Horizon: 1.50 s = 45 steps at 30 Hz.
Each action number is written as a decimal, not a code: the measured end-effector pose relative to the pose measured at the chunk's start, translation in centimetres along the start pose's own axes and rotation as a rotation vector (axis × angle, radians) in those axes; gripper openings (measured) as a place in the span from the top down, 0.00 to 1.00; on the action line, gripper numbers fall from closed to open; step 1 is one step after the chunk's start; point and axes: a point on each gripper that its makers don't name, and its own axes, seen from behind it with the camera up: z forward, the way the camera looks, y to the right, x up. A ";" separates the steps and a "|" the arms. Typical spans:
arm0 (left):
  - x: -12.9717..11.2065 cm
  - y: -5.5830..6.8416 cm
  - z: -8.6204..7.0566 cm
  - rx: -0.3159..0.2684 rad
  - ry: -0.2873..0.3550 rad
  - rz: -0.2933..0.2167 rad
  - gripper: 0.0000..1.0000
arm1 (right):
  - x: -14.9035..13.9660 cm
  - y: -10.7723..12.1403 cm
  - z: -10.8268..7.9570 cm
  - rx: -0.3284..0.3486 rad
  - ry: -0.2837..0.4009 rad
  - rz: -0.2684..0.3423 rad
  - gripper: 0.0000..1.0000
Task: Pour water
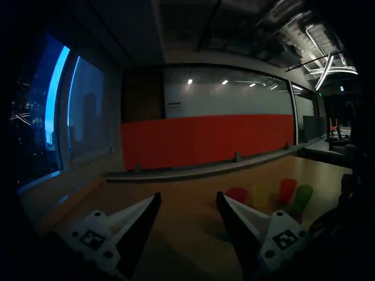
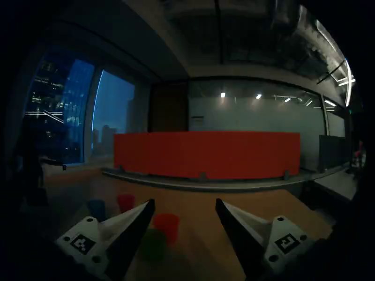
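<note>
Both grippers are hovering above the tabletop [image 1: 187, 236] with nothing held. The left gripper [image 1: 188, 195] is holding its fingers wide apart, and the right gripper [image 2: 184, 202] is doing the same. The cups [image 1: 287, 189] are standing in a loose cluster mid-tabletop, well short of the far edge under the orange partition [image 1: 206, 140]. They are lying ahead and to the right of the left gripper, and ahead and to the left of the right gripper. A red cup [image 2: 166, 227] is showing in the gap between the right gripper's fingers, farther off.

The cups are looking like small plastic tumblers, so probably light, stiff and smooth-walled, and easy to tip or squirt out of a pinch. Taking one around the mid-wall, with fingers on opposite sides, seems soundest. In this dimness I cannot tell which is holding water.

The left gripper view is showing a yellow cup [image 1: 260, 194] and a green cup [image 1: 302, 196] at the cluster's right end. The right gripper view is showing a blue cup [image 2: 96, 208] toward the window-side edge.
</note>
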 end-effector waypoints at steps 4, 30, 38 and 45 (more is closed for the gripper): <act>0.8 -0.8 -0.3 0.045 0.048 0.002 0.13 | 0.9 1.0 0.2 -0.063 0.037 -0.023 0.00; -3.3 -1.4 0.0 0.144 0.031 -0.026 0.13 | -1.1 4.3 1.1 -0.260 0.077 0.020 0.00; -4.6 -1.4 0.7 0.157 0.031 -0.008 0.13 | -1.6 4.1 1.4 -0.250 0.059 0.029 0.00; -5.7 -1.3 0.8 0.166 0.029 -0.014 0.13 | -1.4 4.5 1.4 -0.261 0.047 0.019 0.00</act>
